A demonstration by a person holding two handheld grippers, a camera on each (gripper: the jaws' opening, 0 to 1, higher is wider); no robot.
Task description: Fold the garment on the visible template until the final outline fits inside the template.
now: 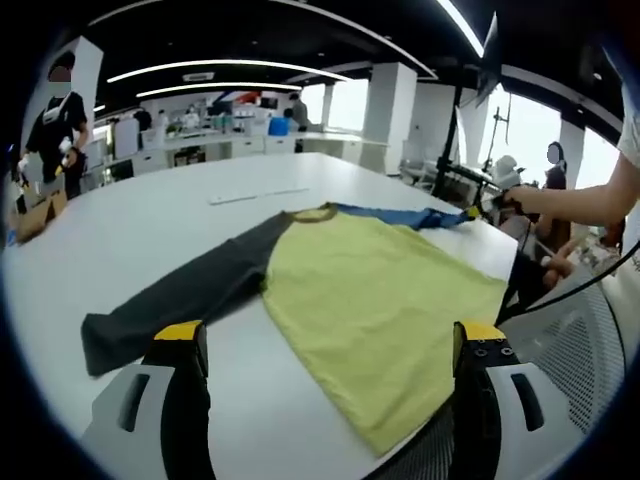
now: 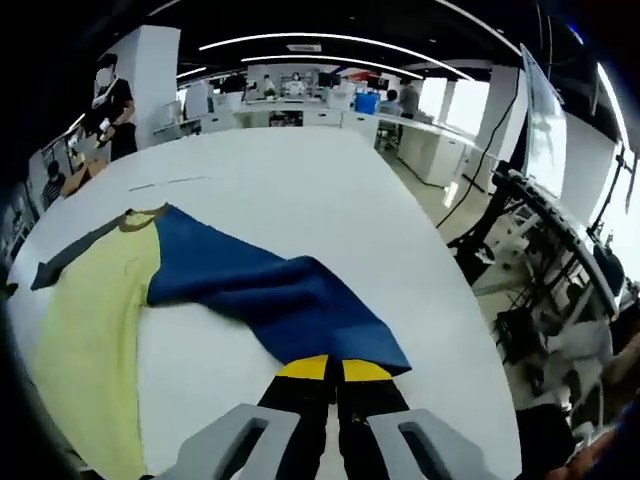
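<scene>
A long-sleeved shirt lies flat on the white table (image 1: 150,215). It has a yellow-green body (image 1: 375,290), a dark grey sleeve (image 1: 180,300) and a blue sleeve (image 1: 400,215). My left gripper (image 1: 330,335) is open, its yellow-tipped jaws wide apart in front of the shirt's hem and the grey cuff. In the right gripper view the blue sleeve (image 2: 270,290) runs from the collar toward me, and my right gripper (image 2: 335,368) is shut on its cuff. The yellow-green body (image 2: 90,320) lies to the left of that sleeve. In the left gripper view the right gripper (image 1: 478,212) sits at the blue cuff, held by a person's arm (image 1: 580,195).
A thin pale strip (image 1: 255,196) lies on the table beyond the collar. A mesh chair (image 1: 575,350) stands at the table's near right edge. Stands and cables (image 2: 520,220) crowd the right side. A person (image 1: 58,125) stands at far left, with desks behind.
</scene>
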